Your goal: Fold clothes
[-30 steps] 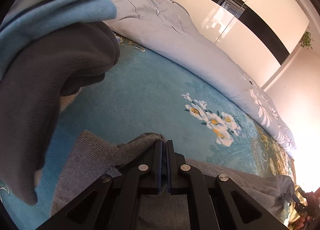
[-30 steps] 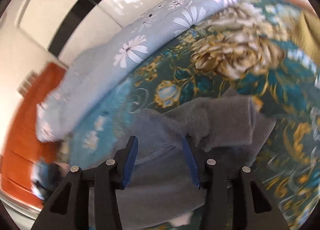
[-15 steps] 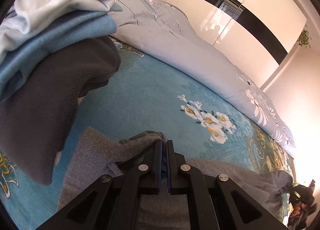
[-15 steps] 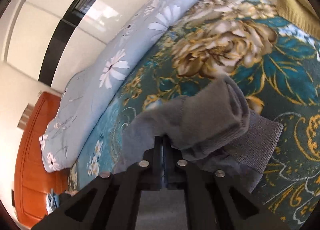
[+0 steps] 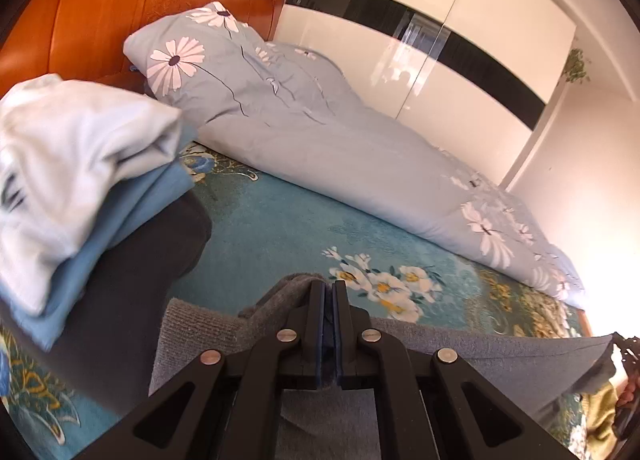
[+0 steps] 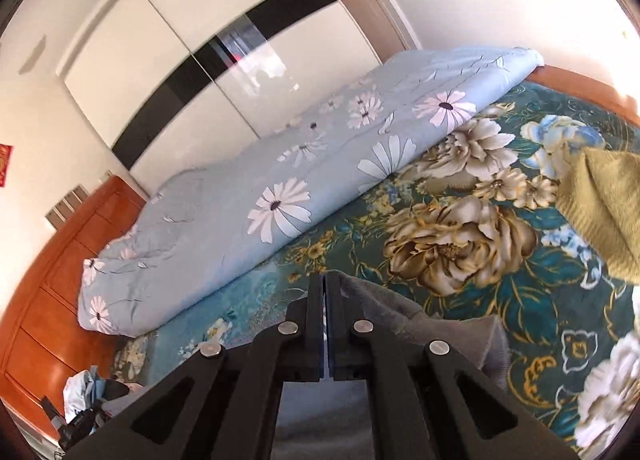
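Note:
A grey knitted garment (image 5: 480, 356) hangs stretched above the teal flowered bedspread (image 5: 280, 236). My left gripper (image 5: 328, 292) is shut on one bunched edge of it, with a ribbed hem (image 5: 192, 324) drooping to its left. In the right wrist view the same grey garment (image 6: 400, 316) is pinched by my right gripper (image 6: 323, 284), also shut, with a fold hanging off to the right. The cloth between the two grippers runs taut, and the right gripper shows small at the far right edge of the left wrist view.
A stack of folded clothes (image 5: 80, 180), white on blue on dark grey, sits at the left. A rolled pale blue daisy duvet (image 5: 320, 140) lies along the far side before the wooden headboard (image 5: 120, 4). A yellow-green knit (image 6: 600, 204) lies at the right.
The right gripper went from open to shut on the grey garment. Both grippers have risen with it, lifting the cloth off the bedspread and tilting the views up toward the wardrobe.

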`<action>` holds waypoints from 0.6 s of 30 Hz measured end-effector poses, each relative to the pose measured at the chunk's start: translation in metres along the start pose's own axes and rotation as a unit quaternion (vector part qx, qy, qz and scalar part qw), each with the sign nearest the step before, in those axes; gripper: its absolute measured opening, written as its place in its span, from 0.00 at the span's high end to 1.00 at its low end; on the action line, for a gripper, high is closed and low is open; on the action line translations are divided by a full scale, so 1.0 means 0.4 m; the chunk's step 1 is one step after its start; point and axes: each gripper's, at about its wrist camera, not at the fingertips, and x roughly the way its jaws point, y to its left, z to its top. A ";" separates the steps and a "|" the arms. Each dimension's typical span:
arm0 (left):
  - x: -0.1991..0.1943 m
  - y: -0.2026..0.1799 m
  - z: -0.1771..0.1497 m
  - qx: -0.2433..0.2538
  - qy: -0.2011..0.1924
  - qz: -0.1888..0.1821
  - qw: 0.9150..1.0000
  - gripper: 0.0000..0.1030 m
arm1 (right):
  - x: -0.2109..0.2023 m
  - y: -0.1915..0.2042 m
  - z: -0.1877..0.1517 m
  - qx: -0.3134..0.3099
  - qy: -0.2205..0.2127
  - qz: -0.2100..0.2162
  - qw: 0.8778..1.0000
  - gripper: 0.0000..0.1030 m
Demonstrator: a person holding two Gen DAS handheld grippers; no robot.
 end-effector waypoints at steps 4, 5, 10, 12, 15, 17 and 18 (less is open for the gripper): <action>0.142 -0.009 0.061 0.018 0.022 0.070 0.997 0.97 | 0.078 0.042 0.059 -0.019 0.013 -0.033 0.999 0.99; 0.177 -0.010 0.065 0.017 0.033 0.076 0.996 0.97 | 0.097 0.053 0.074 -0.024 0.016 -0.041 0.999 0.99; 0.253 -0.029 0.007 0.040 0.060 0.049 0.996 0.97 | 0.108 0.005 0.050 -0.030 0.021 -0.051 0.998 0.99; 0.254 -0.033 -0.016 0.047 0.070 0.032 0.996 0.96 | 0.109 -0.019 0.036 -0.031 0.023 -0.053 0.998 0.99; 0.234 -0.035 -0.039 0.052 0.080 0.017 0.995 0.96 | 0.111 -0.053 0.016 -0.034 0.025 -0.057 0.998 0.99; 0.203 -0.036 -0.051 0.055 0.082 0.009 0.995 0.96 | 0.112 -0.076 0.002 -0.035 0.027 -0.059 0.997 0.99; 0.179 -0.036 -0.058 0.055 0.082 0.003 0.995 0.96 | 0.094 -0.096 -0.008 -0.033 0.026 -0.060 0.997 0.99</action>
